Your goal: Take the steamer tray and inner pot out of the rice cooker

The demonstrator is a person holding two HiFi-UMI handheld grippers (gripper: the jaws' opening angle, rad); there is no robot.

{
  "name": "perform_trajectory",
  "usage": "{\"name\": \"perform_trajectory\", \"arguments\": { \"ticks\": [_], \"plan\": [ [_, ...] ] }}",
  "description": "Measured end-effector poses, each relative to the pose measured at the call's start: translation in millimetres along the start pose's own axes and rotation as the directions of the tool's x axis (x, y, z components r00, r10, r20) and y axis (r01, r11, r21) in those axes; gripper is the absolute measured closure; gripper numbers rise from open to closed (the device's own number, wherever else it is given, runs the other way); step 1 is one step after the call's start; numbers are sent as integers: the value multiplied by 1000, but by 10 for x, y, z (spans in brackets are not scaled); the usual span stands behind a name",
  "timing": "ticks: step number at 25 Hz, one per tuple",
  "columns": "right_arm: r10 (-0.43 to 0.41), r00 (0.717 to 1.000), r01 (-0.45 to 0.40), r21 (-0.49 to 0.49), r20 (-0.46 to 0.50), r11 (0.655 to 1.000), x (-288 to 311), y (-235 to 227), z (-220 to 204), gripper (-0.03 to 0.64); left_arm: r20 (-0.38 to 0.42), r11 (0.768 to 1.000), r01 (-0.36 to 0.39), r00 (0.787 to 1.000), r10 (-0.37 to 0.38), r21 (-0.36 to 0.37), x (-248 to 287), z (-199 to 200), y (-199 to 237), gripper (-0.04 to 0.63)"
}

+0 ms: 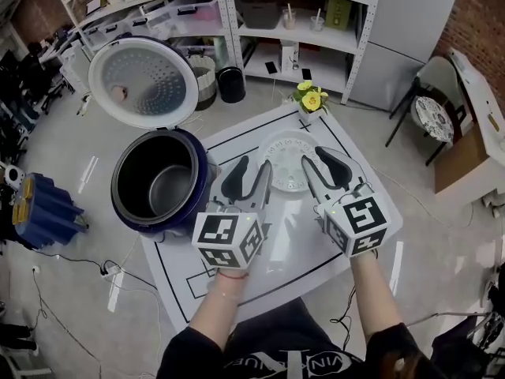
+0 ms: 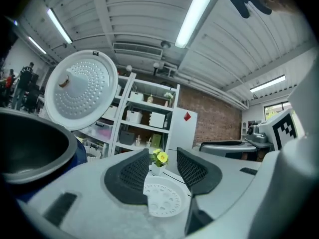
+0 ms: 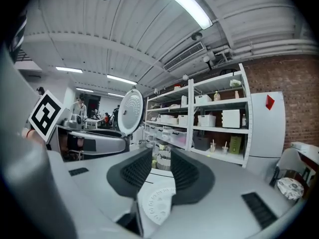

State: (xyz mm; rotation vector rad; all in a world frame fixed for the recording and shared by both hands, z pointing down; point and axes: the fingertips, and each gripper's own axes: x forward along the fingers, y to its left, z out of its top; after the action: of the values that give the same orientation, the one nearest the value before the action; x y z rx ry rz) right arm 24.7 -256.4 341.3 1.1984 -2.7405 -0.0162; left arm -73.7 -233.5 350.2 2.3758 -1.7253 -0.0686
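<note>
Steamer tray (image 1: pixel 288 168), a white perforated disc, is seen lying flat on the white table (image 1: pixel 292 247), out of the cooker and just beyond the two raised tools; a small pot of yellow flowers (image 1: pixel 310 101) is set behind it at the table's far corner.

At the table's left edge the rice cooker (image 1: pixel 136 221) is shown with its round lid (image 1: pixel 142 81) thrown back and upright; the dark inner pot (image 1: pixel 162 188) is still seated inside the body, and nothing is visible in it.

The left tool (image 1: pixel 252 168) is held above the table beside the tray's left edge, its jaws spread apart with nothing clamped between them; in its own view the tray is seen lower down, past the pads, with the flowers beyond.

The right tool (image 1: pixel 312 155) is held level with it at the tray's right edge, its jaws likewise parted and gripping nothing; the tray is glimpsed below its pads.

Both tools are carried on bare forearms; white storage shelves (image 1: pixel 292 22) are lined up behind the table.
</note>
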Motion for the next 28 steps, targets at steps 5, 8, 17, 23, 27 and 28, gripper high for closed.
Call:
{"name": "perform_trajectory", "arguments": {
  "ticks": [5,8,17,23,27,28],
  "plan": [
    [56,998,-56,-5,26,998,-7,296,219,505,36,999,-18,999,19,-35,-396,231,45,445],
    [95,995,-95,0,30,995,41,480,302,505,48,998,-50,998,51,-23,-656,349,127,445],
    [213,976,-211,-39,36,977,321,1036,555,505,114,983,-186,976,186,-7,-1263,702,619,445],
    [295,955,-293,-60,25,954,619,1408,619,505,141,947,-321,937,318,-3,-1653,821,1077,445],
    [344,939,-343,-69,8,937,810,1630,608,505,138,915,-403,905,402,-18,-1874,801,1378,445],
    [355,935,-354,-71,3,932,859,1680,596,505,137,907,-420,898,419,-22,-1924,786,1448,445]
  ]
}}
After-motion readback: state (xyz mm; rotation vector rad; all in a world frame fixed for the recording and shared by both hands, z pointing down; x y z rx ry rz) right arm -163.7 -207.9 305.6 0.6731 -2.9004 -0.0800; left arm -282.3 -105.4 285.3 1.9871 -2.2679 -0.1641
